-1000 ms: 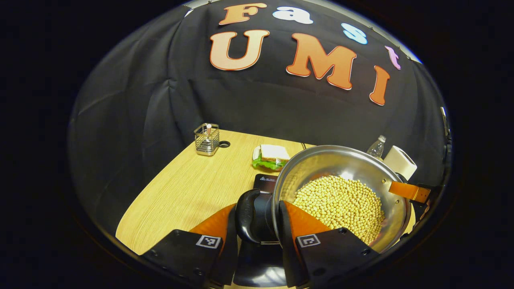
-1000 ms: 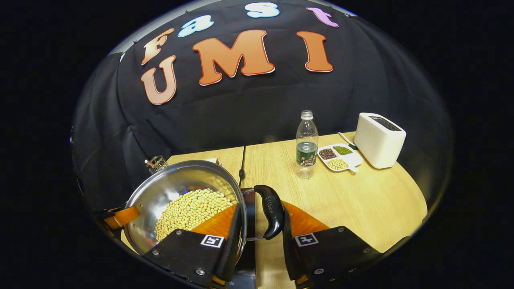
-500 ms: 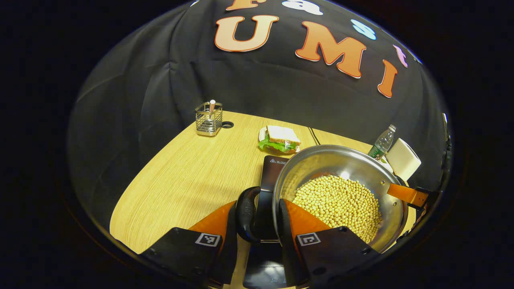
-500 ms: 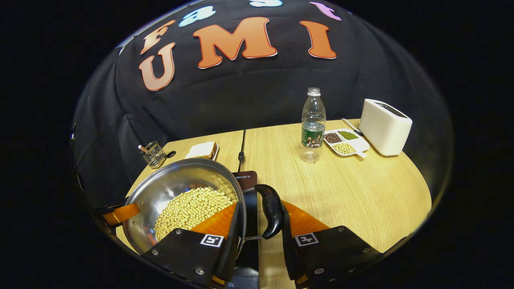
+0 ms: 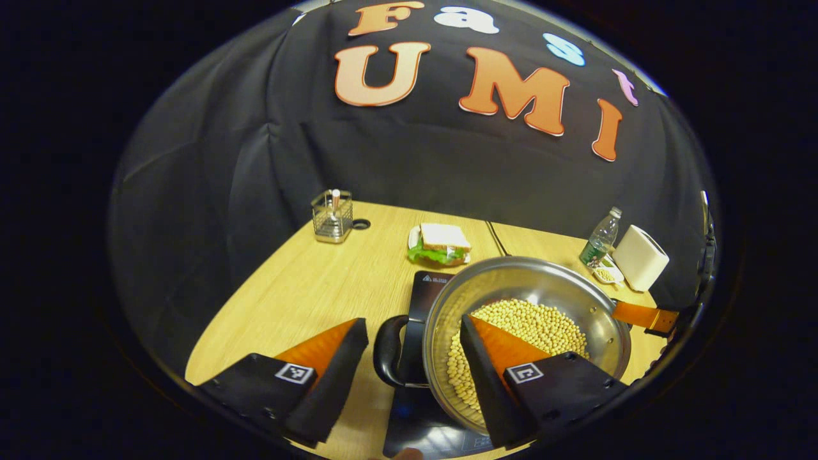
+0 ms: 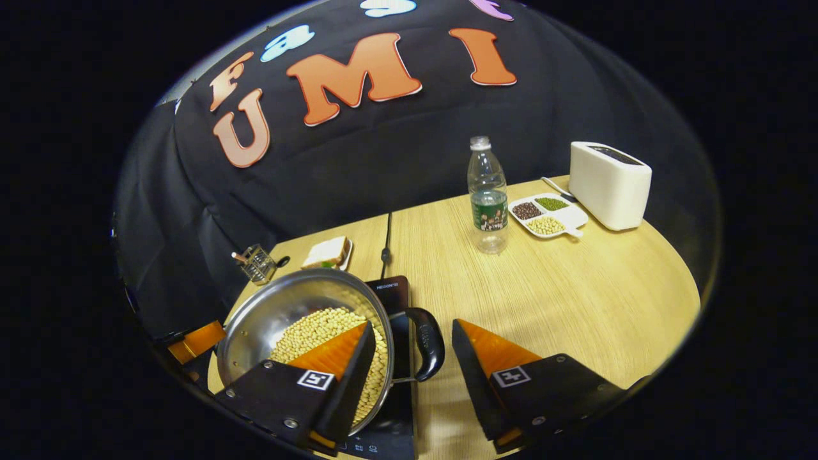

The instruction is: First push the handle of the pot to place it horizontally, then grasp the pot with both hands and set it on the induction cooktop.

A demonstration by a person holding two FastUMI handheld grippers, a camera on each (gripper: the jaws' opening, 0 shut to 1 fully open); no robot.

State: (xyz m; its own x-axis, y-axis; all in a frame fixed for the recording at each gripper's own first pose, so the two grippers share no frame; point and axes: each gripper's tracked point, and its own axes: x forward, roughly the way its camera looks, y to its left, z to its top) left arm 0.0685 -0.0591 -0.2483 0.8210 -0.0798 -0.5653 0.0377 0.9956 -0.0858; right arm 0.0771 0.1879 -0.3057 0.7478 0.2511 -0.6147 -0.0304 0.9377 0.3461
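I have the pot [image 5: 530,319] sitting on the induction cooktop [image 5: 427,289], which lies on the tabletop [image 5: 300,287] — the pot is steel, with a heap of pale beans inside. My left tongs [image 5: 412,348] are spread apart, one finger on either side of the pot's black loop handle [image 5: 390,351] and neither pressing on it; the inner finger reaches over the rim above the beans. My right tongs [image 6: 412,348] are likewise open around the opposite black handle [image 6: 427,345], fingers clear of it. From the left gripper view I can see the other tongs' finger at the far rim.

Beyond the pot in the left gripper view stand a wire holder [image 5: 331,217] and a sandwich on a plate [image 5: 439,245]. In the right gripper view a water bottle [image 6: 488,195], a divided dish of beans [image 6: 546,216] and a white toaster [image 6: 608,185] sit well apart from the pot — a cable [image 6: 386,239] runs back from the cooktop.
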